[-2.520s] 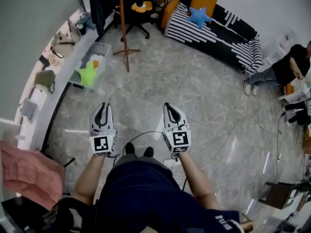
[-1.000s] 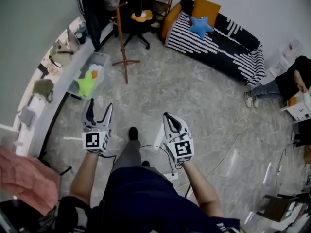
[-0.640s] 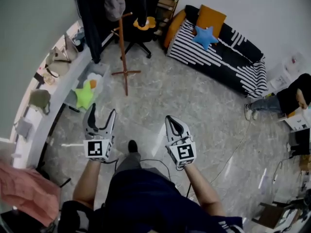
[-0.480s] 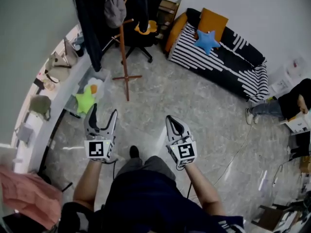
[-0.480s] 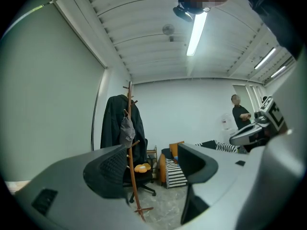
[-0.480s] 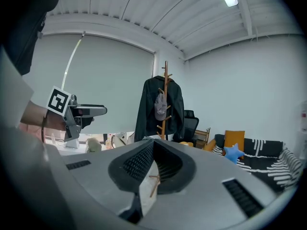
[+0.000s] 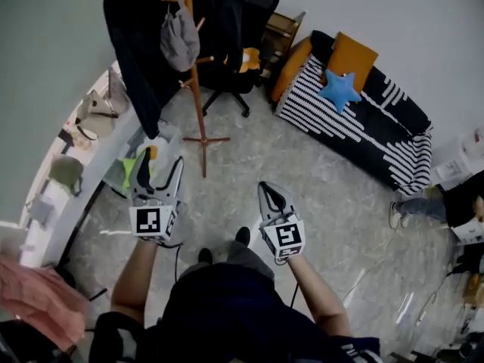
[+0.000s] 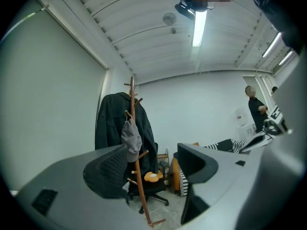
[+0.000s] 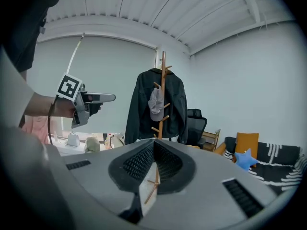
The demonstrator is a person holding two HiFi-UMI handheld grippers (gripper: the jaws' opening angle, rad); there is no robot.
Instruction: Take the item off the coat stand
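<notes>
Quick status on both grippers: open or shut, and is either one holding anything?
Left gripper: open, nothing between its jaws.
Right gripper: shut, holding nothing.

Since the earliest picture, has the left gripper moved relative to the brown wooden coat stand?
Yes. The left gripper has come forward, closer to the brown wooden coat stand, and its jaws have opened.

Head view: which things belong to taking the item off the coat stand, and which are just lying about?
Job in hand:
coat stand
grey cap and black jacket, both hanging on it
left claw, open
right claw, shut and empty

Lying about:
striped sofa
blue star cushion
orange cushion
office chair
beige bag
</notes>
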